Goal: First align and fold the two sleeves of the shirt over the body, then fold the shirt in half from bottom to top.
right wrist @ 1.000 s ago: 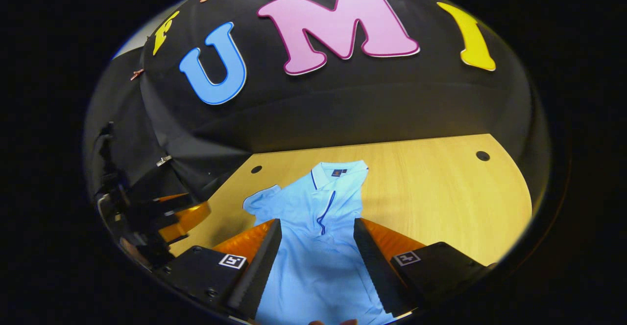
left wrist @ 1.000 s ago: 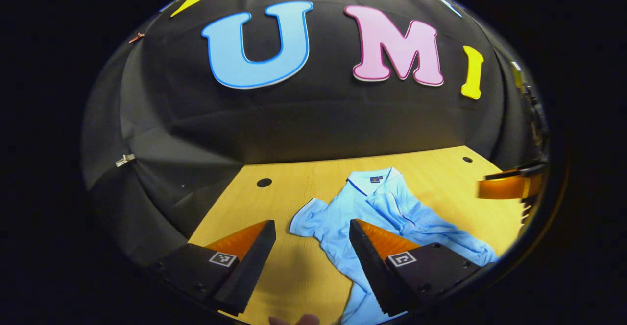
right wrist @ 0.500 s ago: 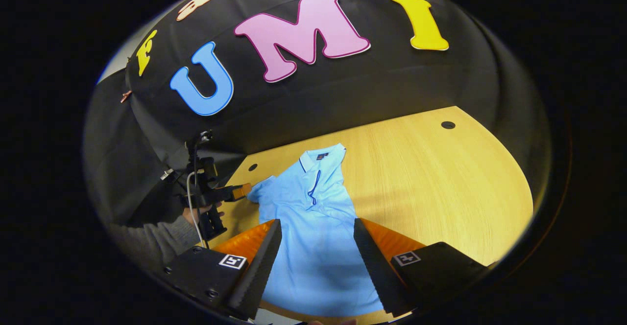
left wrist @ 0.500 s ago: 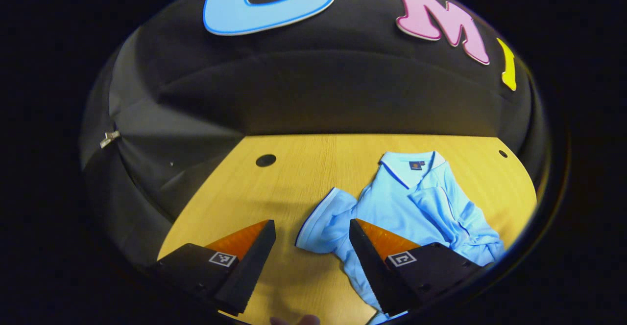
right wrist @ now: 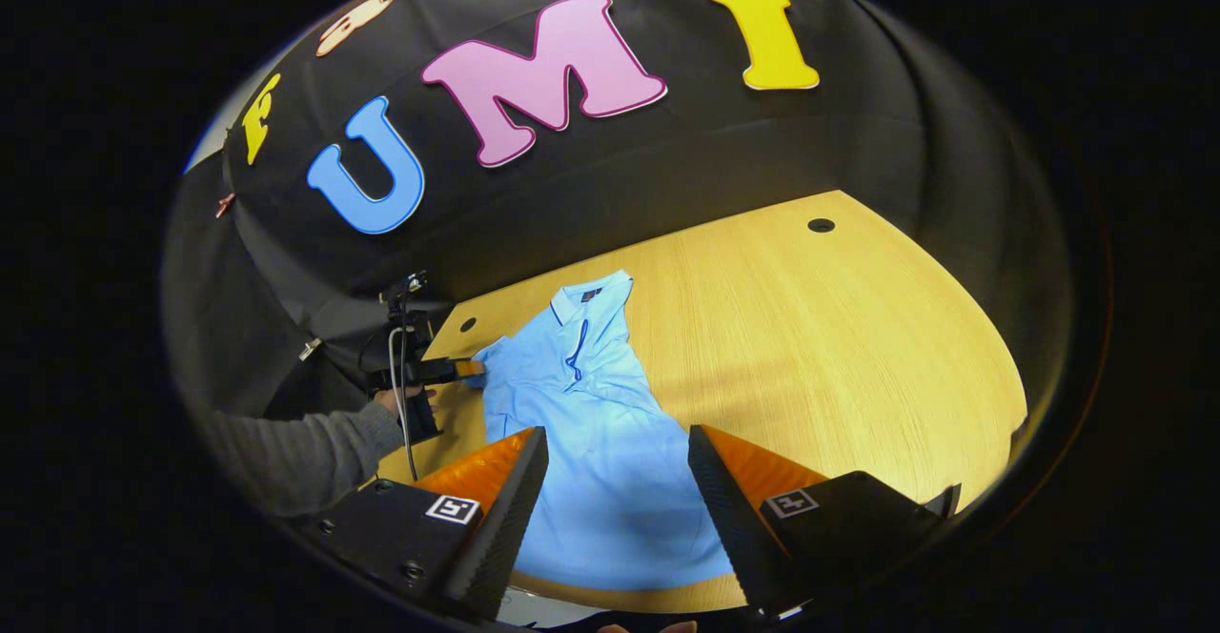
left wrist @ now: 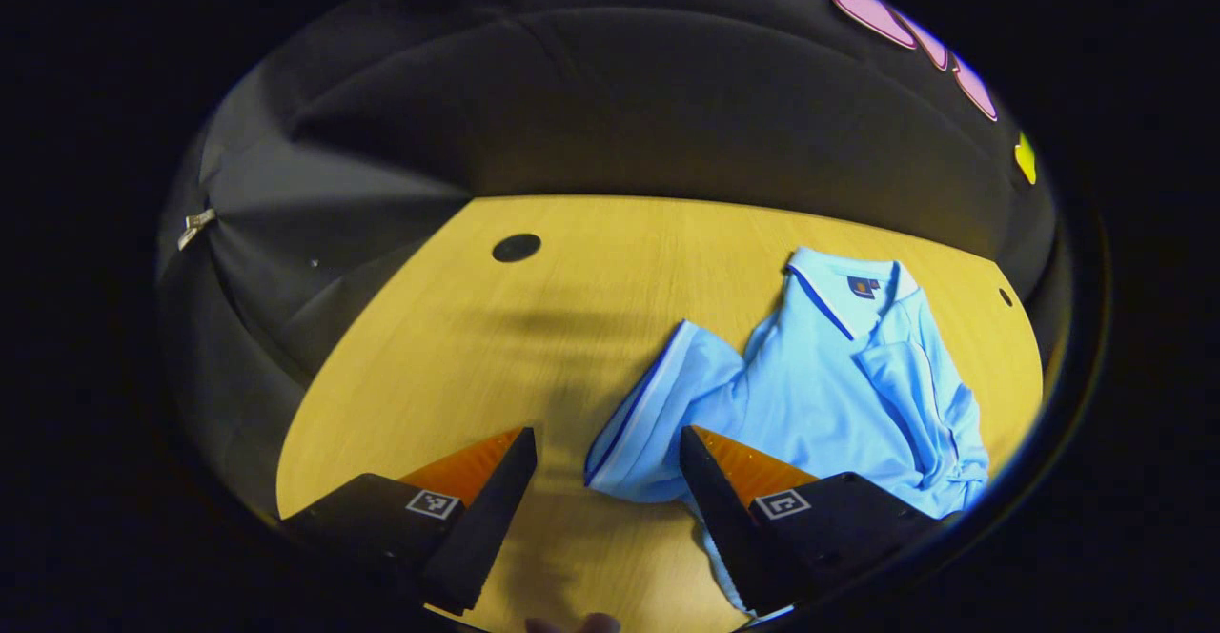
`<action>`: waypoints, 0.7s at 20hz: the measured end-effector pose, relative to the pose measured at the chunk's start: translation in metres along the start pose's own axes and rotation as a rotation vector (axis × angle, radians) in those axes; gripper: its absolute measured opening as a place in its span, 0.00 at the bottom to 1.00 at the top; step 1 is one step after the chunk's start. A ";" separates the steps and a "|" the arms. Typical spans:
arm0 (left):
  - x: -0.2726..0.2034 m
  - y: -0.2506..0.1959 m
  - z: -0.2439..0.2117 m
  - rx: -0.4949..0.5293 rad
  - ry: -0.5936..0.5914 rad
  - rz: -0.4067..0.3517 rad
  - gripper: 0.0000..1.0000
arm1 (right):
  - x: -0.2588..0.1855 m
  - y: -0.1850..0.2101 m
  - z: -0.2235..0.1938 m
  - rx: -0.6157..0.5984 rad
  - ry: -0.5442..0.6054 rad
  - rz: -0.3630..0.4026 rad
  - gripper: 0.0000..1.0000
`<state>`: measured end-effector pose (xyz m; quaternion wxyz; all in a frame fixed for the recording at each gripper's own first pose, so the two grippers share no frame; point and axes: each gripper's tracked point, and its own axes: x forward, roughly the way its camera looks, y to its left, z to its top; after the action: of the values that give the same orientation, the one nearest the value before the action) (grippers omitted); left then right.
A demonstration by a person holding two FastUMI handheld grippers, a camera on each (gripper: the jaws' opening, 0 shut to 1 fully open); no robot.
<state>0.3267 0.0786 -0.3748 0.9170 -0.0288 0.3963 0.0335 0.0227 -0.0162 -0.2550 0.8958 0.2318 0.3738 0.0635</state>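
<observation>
While shirt (left wrist: 820, 376) lies on table (left wrist: 457, 328), left gripper (left wrist: 607, 466) gapes wide, empty, at sleeve (left wrist: 658, 423); right gripper (right wrist: 618, 466) likewise.

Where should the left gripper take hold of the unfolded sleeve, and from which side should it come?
Probably at the striped cuff of the sleeve. It lies spread on the table, pointing away from the shirt body, between the open fingers of the left gripper. Coming from the outer side would free it to fold inward.
</observation>
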 end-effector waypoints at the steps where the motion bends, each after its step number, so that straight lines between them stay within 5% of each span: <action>1: 0.004 -0.004 -0.005 0.001 0.014 -0.007 0.90 | -0.001 -0.001 0.000 0.005 -0.001 -0.001 0.93; 3: 0.006 -0.010 -0.013 -0.002 0.050 -0.022 0.67 | -0.002 -0.001 -0.001 0.003 -0.001 -0.003 0.93; 7: 0.008 -0.020 -0.008 -0.023 0.049 -0.072 0.40 | -0.002 -0.002 -0.010 -0.011 0.014 -0.007 0.92; 9: 0.006 -0.024 -0.006 -0.068 0.057 -0.120 0.16 | 0.000 -0.005 -0.015 -0.002 0.016 -0.013 0.92; 14: 0.003 -0.019 -0.006 -0.104 0.054 -0.114 0.06 | -0.001 -0.011 -0.017 -0.004 0.013 -0.011 0.93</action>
<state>0.3264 0.0590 -0.3809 0.9036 -0.0996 0.4165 0.0007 0.0091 -0.0205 -0.2697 0.8943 0.2274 0.3806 0.0609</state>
